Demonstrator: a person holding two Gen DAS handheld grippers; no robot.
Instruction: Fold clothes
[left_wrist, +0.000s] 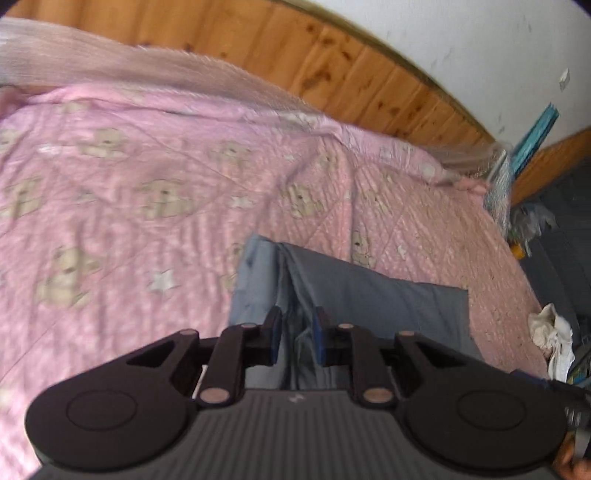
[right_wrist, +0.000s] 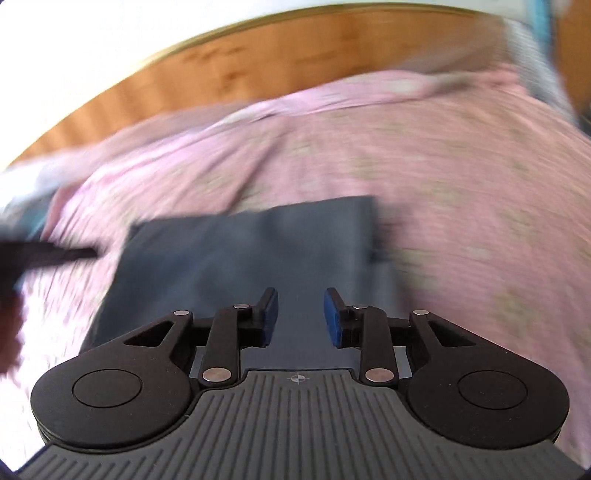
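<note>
One folded blue-grey cloth garment (left_wrist: 373, 295) lay on the pink quilted bedspread with bear prints (left_wrist: 129, 192), toward the 6 o'clock edge of both wrist views. The left hand-held gripper (left_wrist: 297, 332) hung over a raised fold, its two blue pads slightly apart and not pressing the cloth. The right hand-held gripper (right_wrist: 300, 317) hovered with jaws parted and nothing between them, and one crumpled white cloth (left_wrist: 554, 336) sat at 4 o'clock.

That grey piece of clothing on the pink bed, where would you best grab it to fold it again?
Probably at a near corner of the grey garment, coming from above with the gripper tilted down: it lies flat on the pink quilt, so only edges and corners offer a pinchable lip.
</note>
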